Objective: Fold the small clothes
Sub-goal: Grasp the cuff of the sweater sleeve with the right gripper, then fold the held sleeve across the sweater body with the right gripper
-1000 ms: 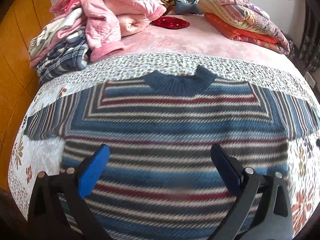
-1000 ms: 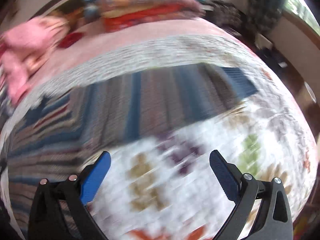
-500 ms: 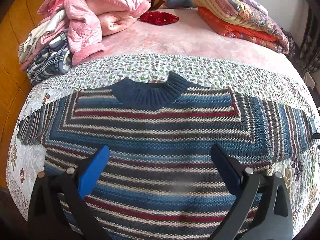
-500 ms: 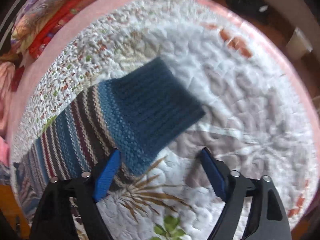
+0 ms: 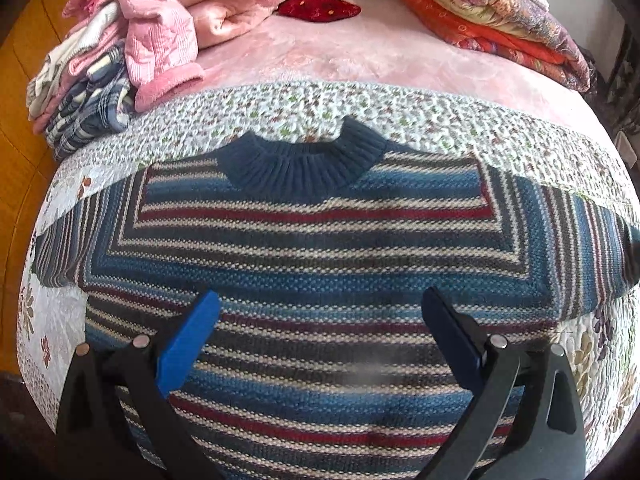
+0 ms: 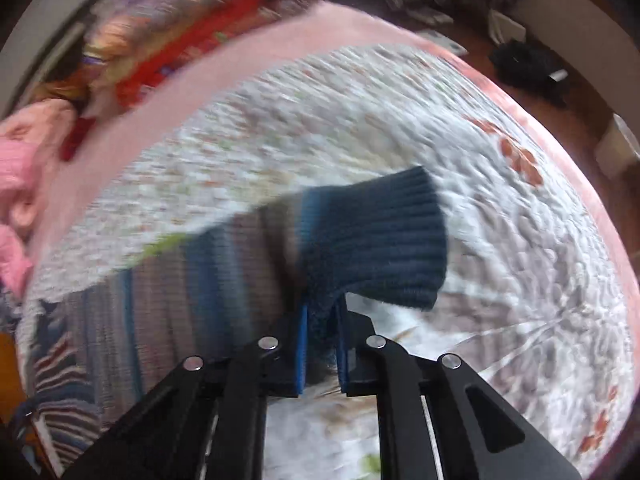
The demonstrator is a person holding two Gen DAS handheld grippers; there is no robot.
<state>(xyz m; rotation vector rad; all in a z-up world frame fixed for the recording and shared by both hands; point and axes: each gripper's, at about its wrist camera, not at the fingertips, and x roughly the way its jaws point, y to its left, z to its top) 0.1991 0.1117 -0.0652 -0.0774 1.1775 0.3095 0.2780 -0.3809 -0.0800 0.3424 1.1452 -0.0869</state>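
A striped knit sweater in blue, grey, cream and red lies flat on the quilted bedspread, its dark blue ribbed collar toward the far side. My left gripper hovers open over the sweater's body with nothing between its blue pads. In the right wrist view the right gripper is shut on the sweater's right sleeve just behind its dark blue ribbed cuff, which is lifted off the quilt. That view is motion-blurred.
A heap of pink and plaid clothes sits at the far left of the bed. Folded colourful quilts lie at the far right, a red item between them. The floor with dark objects lies beyond the bed's right edge.
The right gripper closed on the sleeve near the cuff and raised it. The left gripper drew back slightly from the sweater, staying open.
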